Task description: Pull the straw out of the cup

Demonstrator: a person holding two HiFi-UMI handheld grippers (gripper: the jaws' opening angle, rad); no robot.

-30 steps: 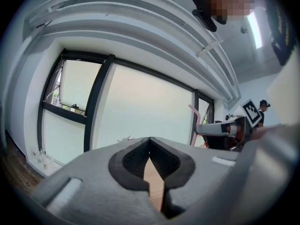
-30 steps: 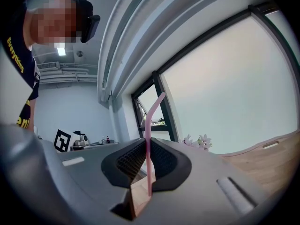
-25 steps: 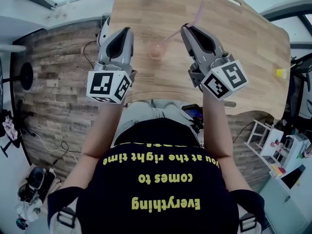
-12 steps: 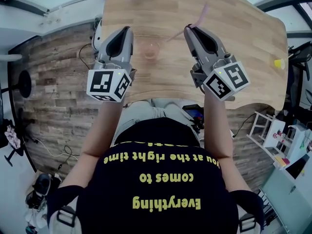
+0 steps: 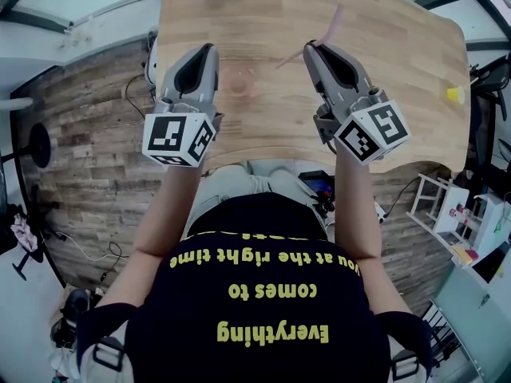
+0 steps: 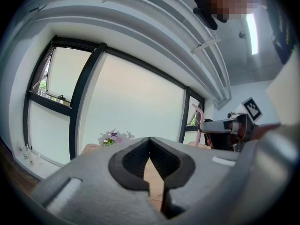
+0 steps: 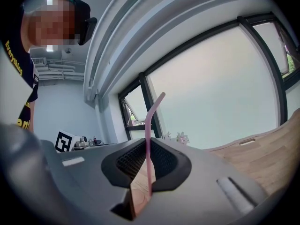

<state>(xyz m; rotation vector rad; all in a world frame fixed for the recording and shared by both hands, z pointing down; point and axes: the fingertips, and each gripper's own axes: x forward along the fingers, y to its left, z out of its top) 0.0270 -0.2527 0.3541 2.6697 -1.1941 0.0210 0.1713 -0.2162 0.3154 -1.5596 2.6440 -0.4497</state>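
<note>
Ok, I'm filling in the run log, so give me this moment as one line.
right gripper: shut on straw | left gripper: shut, empty | straw: out of cup | cup: on table

R gripper [image 5: 310,48] holds pink straw [image 5: 332,21] at its tip, w/ straw's lower end clear of cup [image 5: 239,82]. Cup stands on table [image 5: 399,70] btwn both grippers, nearer L gripper [image 5: 209,49].

Person wears black yellow-lettered T-shirt [image 5: 263,246]; left hand-held gripper [image 5: 210,49] and right hand-held gripper [image 5: 307,49] grey.
</note>
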